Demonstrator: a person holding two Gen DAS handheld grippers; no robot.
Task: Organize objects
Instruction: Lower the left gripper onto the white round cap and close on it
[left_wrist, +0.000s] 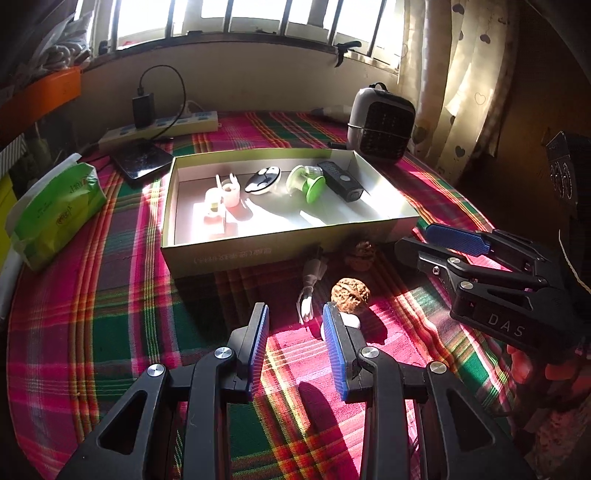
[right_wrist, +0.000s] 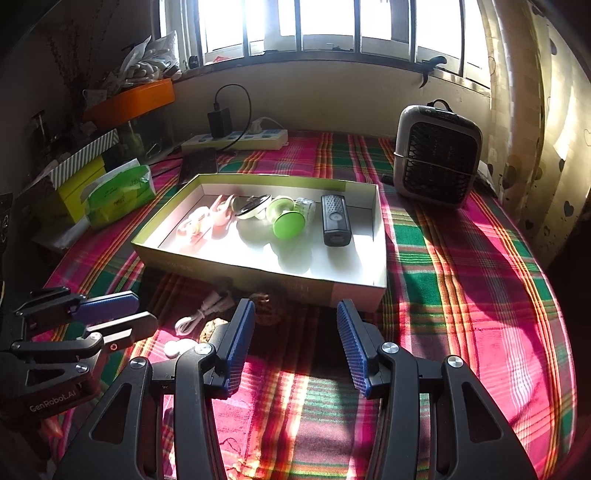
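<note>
The shallow box (left_wrist: 280, 236) on the plaid cloth (left_wrist: 110, 295) holds pink pieces (left_wrist: 225, 195), a green spool (left_wrist: 308, 182) and a black remote (left_wrist: 341, 181). 2 walnuts (left_wrist: 350, 291) lie outside, just before it. The left gripper (left_wrist: 295, 321) and the right gripper (right_wrist: 295, 332) both gape empty.

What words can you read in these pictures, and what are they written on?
"DAS" on the black body of the right tongs.
"GenRobot.AI" on the black body of the left tongs.
Print on the front wall of the cardboard box: too blurred to read.
Print on the green tissue pack: too small to read.
</note>
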